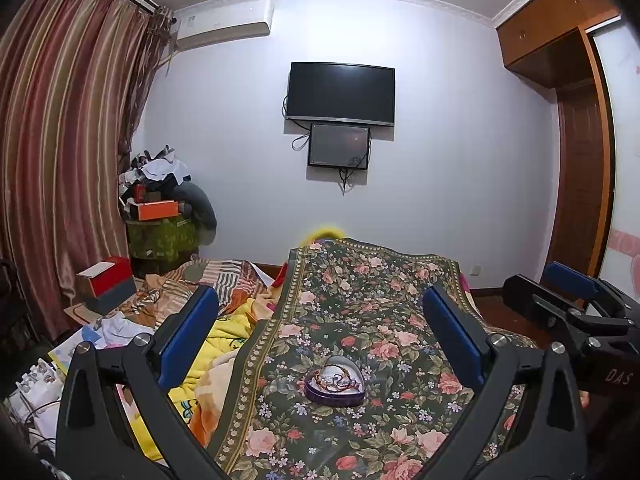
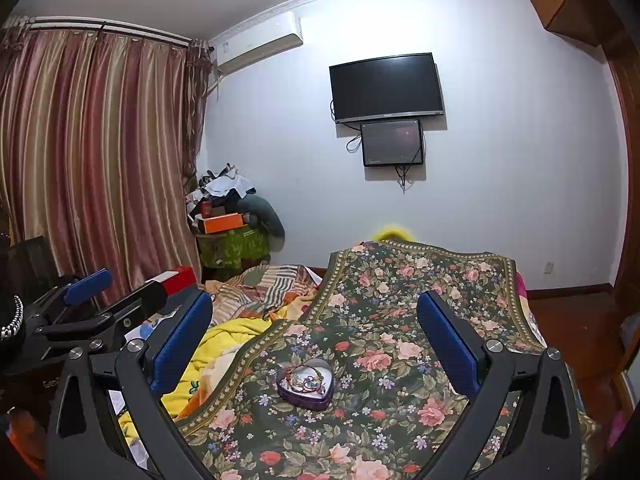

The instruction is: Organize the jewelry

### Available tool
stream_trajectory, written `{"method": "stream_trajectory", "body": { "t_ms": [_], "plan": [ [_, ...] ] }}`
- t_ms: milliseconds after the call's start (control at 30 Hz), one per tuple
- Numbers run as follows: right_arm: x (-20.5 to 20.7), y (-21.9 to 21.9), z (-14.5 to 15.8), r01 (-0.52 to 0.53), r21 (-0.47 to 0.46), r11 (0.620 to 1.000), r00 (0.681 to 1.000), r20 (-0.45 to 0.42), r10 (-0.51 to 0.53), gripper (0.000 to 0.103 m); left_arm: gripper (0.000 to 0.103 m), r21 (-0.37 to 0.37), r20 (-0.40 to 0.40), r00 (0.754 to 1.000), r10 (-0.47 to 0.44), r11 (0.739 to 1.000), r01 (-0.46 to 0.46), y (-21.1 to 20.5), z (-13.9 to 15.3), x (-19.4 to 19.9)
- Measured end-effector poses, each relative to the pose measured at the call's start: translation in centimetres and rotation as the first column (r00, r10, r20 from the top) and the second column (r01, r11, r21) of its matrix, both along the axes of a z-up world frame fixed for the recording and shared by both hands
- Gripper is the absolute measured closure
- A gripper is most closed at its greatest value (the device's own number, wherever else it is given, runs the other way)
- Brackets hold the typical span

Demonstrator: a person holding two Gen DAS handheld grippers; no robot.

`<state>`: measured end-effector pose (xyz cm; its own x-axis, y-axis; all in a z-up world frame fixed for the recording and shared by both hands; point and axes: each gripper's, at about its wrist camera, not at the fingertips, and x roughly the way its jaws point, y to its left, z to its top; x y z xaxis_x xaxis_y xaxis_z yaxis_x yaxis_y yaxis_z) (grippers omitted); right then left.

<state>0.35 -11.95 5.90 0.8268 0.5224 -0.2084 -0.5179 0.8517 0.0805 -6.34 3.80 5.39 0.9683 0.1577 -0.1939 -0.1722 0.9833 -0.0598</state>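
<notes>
Both pairs of fingers, left gripper [image 1: 320, 332] and right gripper [image 2: 316, 332], stand spread wide and released, holding nothing. The heart-shaped tin [image 1: 335, 381] of tangled jewelry [image 2: 306, 380] sits just beyond, centred between them on the floral cloth [image 2: 400, 320]. Best approach slowly, picking one strand's loose end, steadying the tin's rim.

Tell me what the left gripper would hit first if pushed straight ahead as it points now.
Probably the purple heart-shaped tin of jewelry on the floral cloth, lying ahead between the open left gripper fingers; depth is unclear.
</notes>
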Motion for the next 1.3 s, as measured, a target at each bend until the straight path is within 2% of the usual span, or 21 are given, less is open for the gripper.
{"method": "stream_trajectory", "body": {
  "t_ms": [1300],
  "plan": [
    [-0.05,0.08,-0.31,0.005,0.003,1.0,1.0,-0.01,-0.005,0.001,0.001,-0.003,-0.015,1.0,-0.011,1.0,0.011,0.16,-0.28,0.48]
  ]
}}
